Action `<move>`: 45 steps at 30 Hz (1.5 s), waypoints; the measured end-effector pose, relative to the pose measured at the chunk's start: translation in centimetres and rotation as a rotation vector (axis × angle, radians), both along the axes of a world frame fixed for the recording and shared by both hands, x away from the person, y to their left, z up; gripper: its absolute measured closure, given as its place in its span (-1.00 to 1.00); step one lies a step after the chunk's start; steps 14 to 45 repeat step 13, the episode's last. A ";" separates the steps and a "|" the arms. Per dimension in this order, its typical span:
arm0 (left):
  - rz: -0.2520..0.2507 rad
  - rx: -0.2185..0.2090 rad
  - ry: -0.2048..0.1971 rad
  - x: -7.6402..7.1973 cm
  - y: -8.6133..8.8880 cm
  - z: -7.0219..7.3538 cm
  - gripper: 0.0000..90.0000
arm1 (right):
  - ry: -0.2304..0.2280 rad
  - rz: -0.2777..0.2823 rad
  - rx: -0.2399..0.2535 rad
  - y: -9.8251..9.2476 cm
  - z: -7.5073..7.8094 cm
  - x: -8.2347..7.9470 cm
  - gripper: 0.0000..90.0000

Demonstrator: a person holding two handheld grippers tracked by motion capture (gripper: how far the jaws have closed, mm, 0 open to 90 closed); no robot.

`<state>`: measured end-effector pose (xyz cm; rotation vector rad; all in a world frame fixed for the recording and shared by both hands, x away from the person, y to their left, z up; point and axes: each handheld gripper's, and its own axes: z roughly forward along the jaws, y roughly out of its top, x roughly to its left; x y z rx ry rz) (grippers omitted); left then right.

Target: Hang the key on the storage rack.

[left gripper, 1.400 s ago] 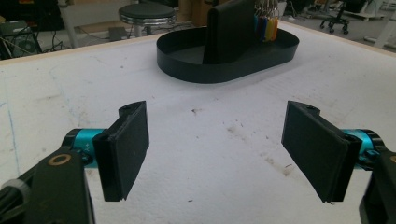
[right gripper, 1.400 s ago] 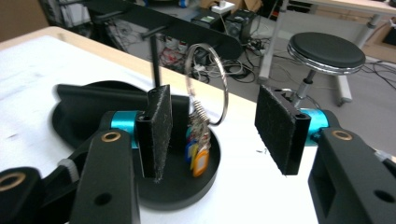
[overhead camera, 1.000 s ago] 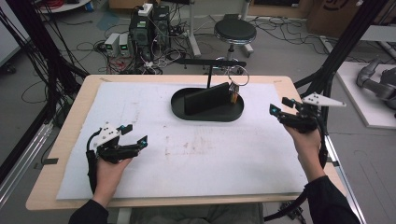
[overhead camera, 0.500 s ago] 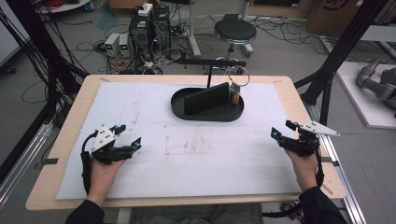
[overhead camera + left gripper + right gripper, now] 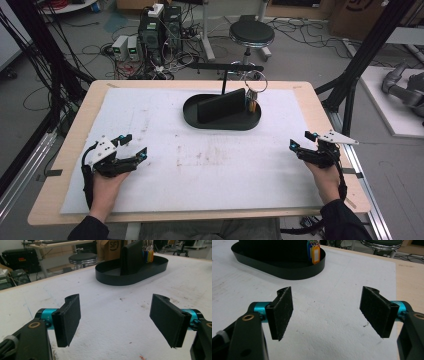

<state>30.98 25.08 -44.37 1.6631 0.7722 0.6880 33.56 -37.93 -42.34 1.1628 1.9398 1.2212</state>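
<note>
A black oval tray (image 5: 220,127) stands at the back middle of the white mat, with an upright black block (image 5: 222,105) in it. Coloured key tags (image 5: 251,105) hang on a ring at the tray's right end. My left gripper (image 5: 135,145) rests open near the front left of the mat, with nothing between its pads (image 5: 67,320). My right gripper (image 5: 300,140) sits low at the front right; its jaws have just been opening and stand open with nothing between them. The tray wall (image 5: 277,271) and the key tags (image 5: 314,251) lie well ahead of the right gripper (image 5: 327,315).
The white mat (image 5: 210,170) covers most of the wooden table (image 5: 75,150). A thin black stand (image 5: 225,67) rises behind the tray. Beyond the table stand a stool (image 5: 251,32) and computer boxes (image 5: 160,30) with cables; black frame posts flank both sides.
The right hand has come down and nearer, toward the mat's front right, with its jaws a little wider. The left hand has barely shifted.
</note>
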 end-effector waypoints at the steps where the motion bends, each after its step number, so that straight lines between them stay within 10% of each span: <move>1: 0.003 0.002 0.001 0.0 0.0 0.0 -0.44 | 0.004 0.001 0.001 0.0 0.0 0.0 -0.40; 45: 0.007 0.036 0.048 0.6 -1.1 0.2 -0.46 | 0.016 -0.022 0.012 -0.6 -0.3 0.0 -0.51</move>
